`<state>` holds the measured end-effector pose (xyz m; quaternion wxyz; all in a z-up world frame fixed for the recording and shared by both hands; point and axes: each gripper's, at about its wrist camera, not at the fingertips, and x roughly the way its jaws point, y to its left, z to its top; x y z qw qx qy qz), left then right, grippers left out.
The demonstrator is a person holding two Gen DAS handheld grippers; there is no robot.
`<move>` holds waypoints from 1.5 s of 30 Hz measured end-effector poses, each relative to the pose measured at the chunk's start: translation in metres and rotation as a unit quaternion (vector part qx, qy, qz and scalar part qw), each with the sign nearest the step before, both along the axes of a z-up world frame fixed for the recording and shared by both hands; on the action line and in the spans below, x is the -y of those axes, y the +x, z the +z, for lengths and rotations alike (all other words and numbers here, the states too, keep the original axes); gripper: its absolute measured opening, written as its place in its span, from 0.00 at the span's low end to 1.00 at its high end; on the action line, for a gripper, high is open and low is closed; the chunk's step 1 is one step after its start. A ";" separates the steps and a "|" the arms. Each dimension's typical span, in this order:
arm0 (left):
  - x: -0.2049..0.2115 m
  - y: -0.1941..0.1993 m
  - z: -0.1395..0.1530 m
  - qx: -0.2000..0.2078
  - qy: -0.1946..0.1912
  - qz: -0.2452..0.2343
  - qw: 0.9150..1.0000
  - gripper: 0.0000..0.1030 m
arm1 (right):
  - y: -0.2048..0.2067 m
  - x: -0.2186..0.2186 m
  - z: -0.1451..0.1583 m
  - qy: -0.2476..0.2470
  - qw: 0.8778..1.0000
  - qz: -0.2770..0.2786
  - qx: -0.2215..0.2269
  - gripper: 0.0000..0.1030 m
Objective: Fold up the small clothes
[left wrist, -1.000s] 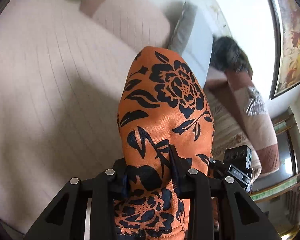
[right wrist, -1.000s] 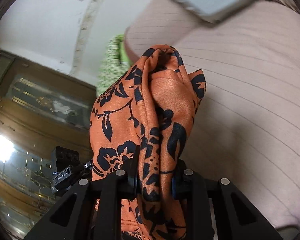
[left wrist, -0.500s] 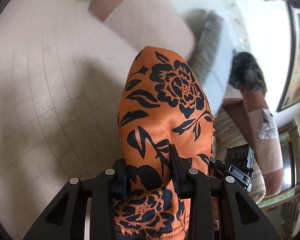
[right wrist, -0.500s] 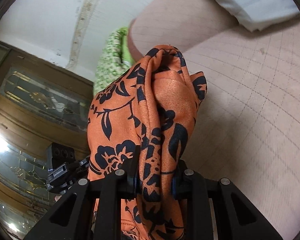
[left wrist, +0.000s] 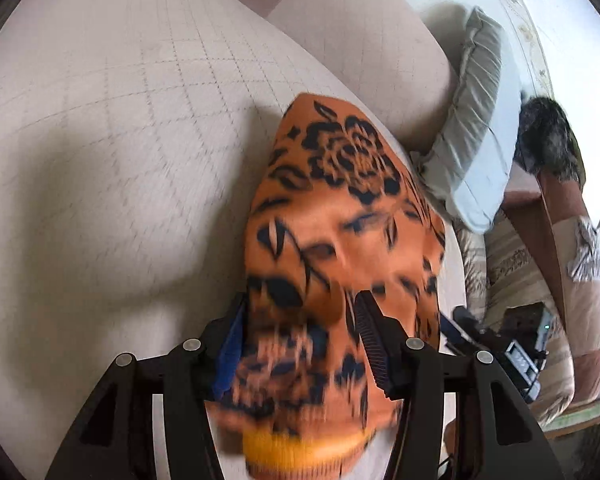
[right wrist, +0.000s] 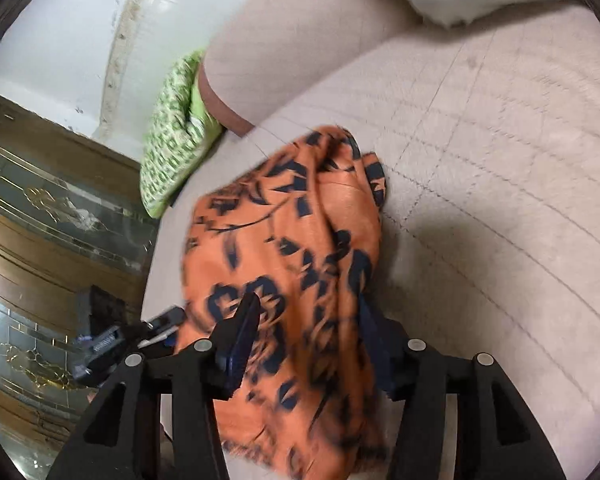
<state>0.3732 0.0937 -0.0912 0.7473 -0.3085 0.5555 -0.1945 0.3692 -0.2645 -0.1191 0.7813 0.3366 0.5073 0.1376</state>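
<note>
Beige quilted sofa seating [left wrist: 100, 128] fills both wrist views and serves as our folding surface. At the centre lies the task's garment, an orange cloth with a black floral print [left wrist: 340, 208], its far end now down on the cushion and its near end blurred between the fingers of both tools. A second ago we see it pinched tight and held clear of the seat, the fabric sharp and taut in each view; now the print smears, and a bright orange hem shows low in the left view. The left gripper [left wrist: 300, 340] has just been opening: its jaws stand well apart, the cloth lies between them, and the ribbed pad on the right side stands clear of the fabric. The right gripper [right wrist: 308, 340] has likewise just been opening, the cloth draped loosely between its spread fingers, no longer nipped. We judge that both tools are letting the garment go onto the seat, which closes one laying-down step; whether the fold beneath is neat we cannot tell, since the bunched cloth hides its own lower layers. Outward from the garment, a pale grey pillow [left wrist: 472, 128] sits just beyond it against the backrest, a green patterned cushion [right wrist: 172, 140] lies at the far arm, and a glazed wooden cabinet [right wrist: 40, 220] stands beyond the sofa.
</note>
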 end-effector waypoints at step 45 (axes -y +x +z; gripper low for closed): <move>0.000 -0.061 0.004 -0.011 0.111 -0.039 0.993 0.38 | -0.061 -0.002 -0.023 -0.133 0.989 0.020 -0.066 0.21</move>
